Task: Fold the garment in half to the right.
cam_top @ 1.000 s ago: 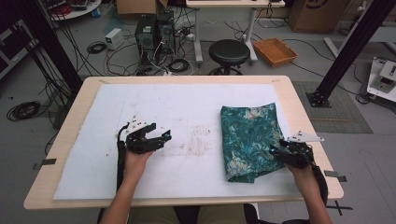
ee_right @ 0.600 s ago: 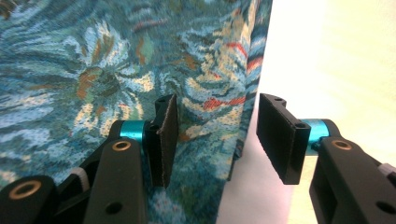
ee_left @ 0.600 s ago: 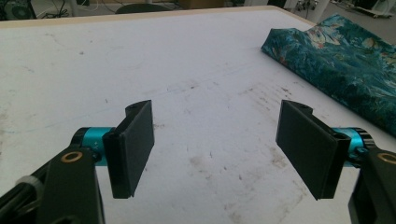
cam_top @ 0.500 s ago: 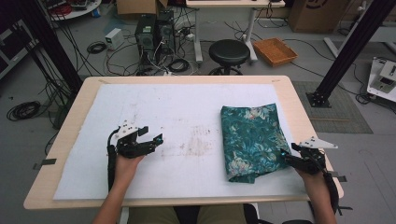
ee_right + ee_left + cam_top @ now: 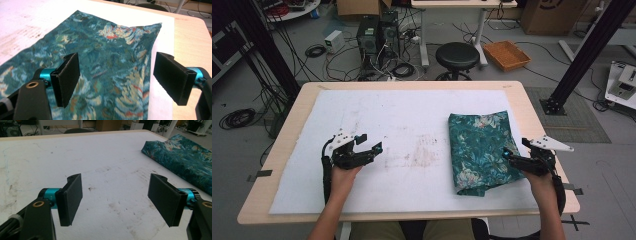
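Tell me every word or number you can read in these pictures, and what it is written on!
No words or numbers can be read here.
Cloth: a flower pattern, no writing.
White mat: stains and scuffs, no letters.
Left gripper and right gripper: no label legible.
Computer towers on the floor: any markings are too small and blurred to read.

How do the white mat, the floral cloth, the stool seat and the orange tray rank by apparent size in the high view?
1. white mat
2. floral cloth
3. stool seat and orange tray: alike, and farther from the camera, so unranked.
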### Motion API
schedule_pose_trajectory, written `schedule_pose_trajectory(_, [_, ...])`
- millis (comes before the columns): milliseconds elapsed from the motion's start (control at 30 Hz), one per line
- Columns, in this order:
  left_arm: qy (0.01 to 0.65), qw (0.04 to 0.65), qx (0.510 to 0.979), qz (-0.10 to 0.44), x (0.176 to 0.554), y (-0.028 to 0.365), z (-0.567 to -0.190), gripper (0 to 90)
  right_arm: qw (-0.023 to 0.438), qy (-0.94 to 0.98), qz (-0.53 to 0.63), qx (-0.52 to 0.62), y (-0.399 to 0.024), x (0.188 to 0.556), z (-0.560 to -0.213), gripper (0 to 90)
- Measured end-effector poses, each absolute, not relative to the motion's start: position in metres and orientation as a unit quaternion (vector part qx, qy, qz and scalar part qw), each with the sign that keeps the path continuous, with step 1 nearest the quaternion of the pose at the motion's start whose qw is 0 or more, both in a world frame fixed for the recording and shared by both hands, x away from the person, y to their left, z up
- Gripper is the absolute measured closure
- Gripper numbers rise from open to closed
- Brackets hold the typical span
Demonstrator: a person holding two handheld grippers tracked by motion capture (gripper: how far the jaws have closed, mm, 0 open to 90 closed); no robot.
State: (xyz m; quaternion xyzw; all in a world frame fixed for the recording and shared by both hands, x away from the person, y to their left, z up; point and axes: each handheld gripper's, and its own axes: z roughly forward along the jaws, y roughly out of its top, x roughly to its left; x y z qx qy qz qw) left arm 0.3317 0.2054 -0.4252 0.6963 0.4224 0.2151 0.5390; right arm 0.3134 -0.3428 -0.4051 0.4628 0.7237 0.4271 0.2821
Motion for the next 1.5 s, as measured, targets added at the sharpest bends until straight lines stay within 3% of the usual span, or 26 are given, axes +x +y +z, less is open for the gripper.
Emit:
schedule_pose_trajectory(233, [0.421,0.545,0.691,0.219,0.330,0.210,-0.424,27.9,0.267,0.744,0.418,0.448,-0.336,0.313,-0.405,21.5])
schedule_pose_trajectory(700, [0.392,0.568,0.687,0.228,0.316,0.210,-0.418,27.9,0.301,0.735,0.443,0.415,-0.328,0.292,-0.397,21.5])
schedule_pose_trajectory(1500, [0.393,0.573,0.681,0.231,0.314,0.211,-0.420,27.9,0.304,0.722,0.457,0.421,-0.331,0.290,-0.396,21.5])
